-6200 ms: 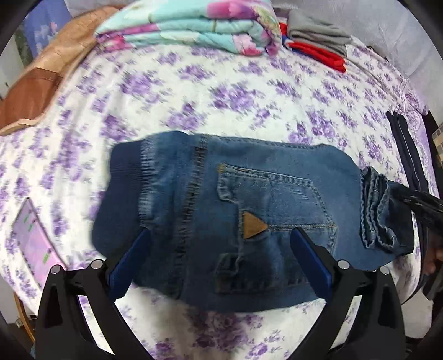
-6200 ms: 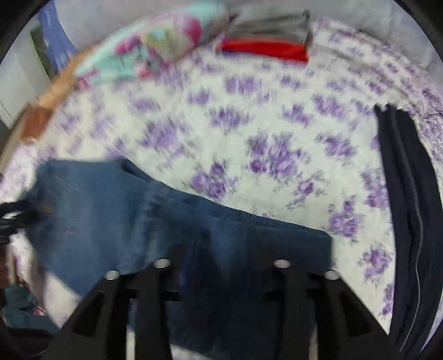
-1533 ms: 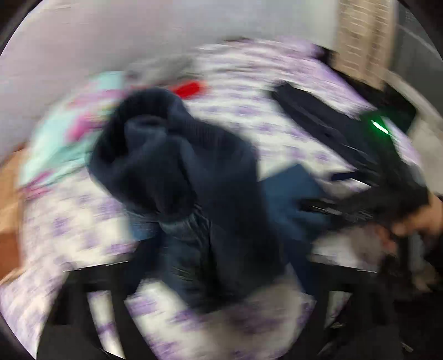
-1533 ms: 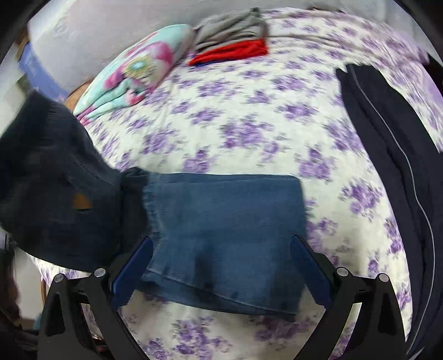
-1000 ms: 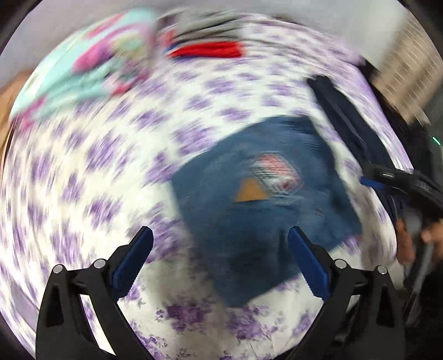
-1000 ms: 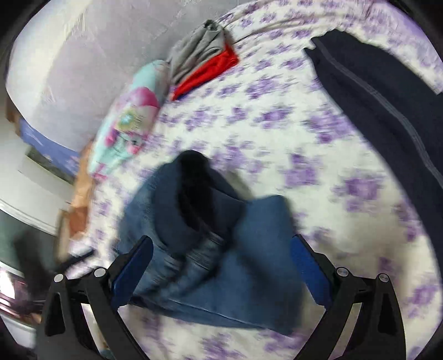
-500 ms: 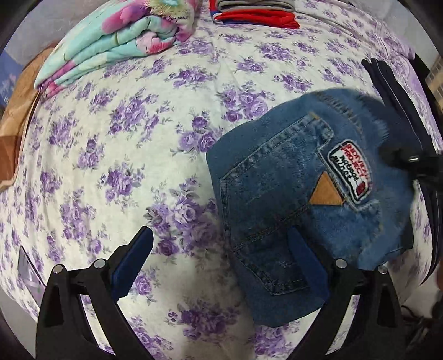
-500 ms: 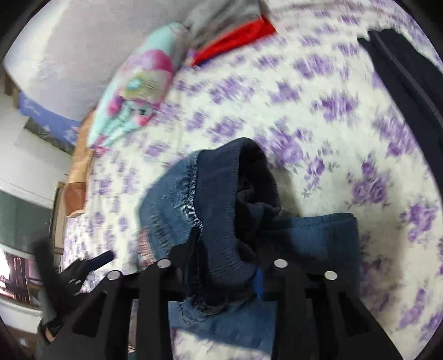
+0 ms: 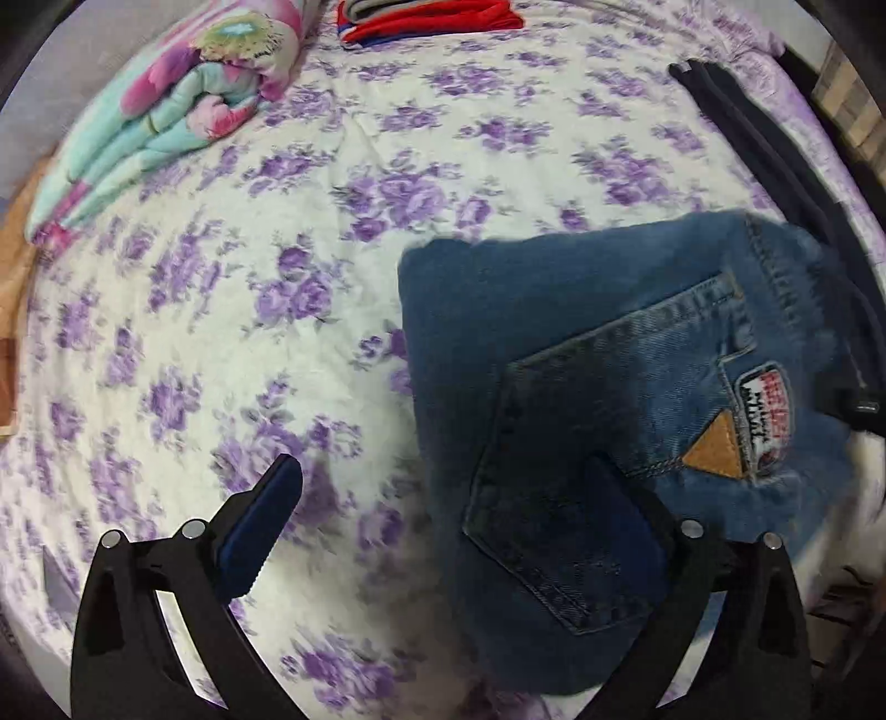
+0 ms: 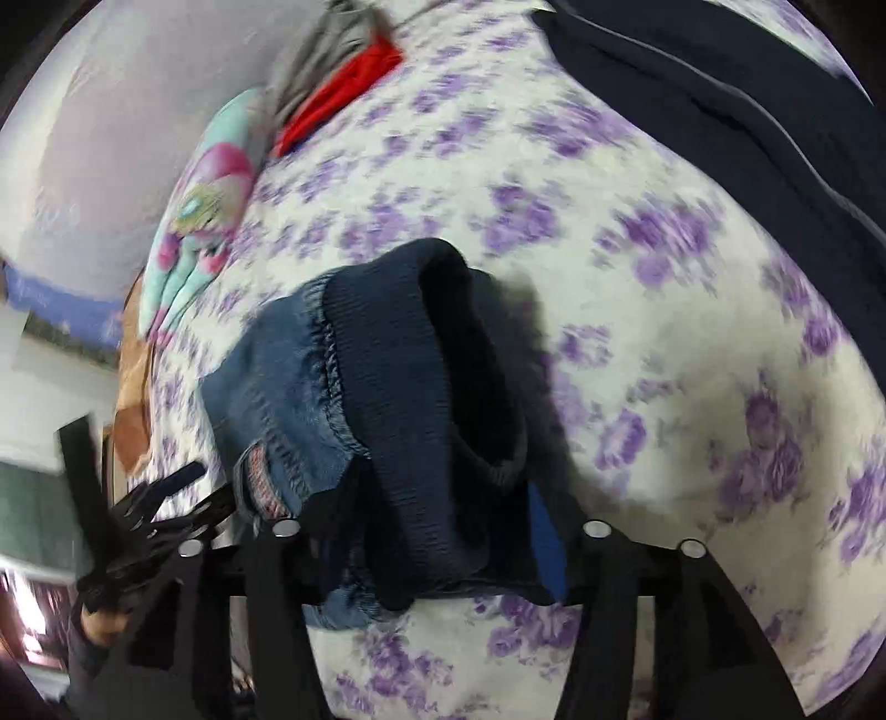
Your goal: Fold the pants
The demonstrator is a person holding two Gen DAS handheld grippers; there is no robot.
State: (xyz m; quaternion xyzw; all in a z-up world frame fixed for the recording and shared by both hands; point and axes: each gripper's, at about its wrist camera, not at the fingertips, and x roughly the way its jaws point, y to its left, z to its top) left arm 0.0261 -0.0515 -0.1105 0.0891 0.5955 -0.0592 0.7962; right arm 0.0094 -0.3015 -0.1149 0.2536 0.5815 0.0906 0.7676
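Folded jeans (image 9: pixel 581 399) near bed edge, right gripper (image 10: pixel 437 531) clamping waistband

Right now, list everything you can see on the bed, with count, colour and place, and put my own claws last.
Folded blue denim jeans: one, blue, near edge of bed, ribbed waistband in the right claw.
Purple-flowered white bedsheet: one, white and purple, covering the bed.
Folded floral quilt: one, turquoise and pink, far left.
Folded red and grey clothes: one stack, far edge.
Long dark navy garment: one, navy, right side.
Left claw: open, above sheet and jeans.
Right claw: shut on jeans waistband.
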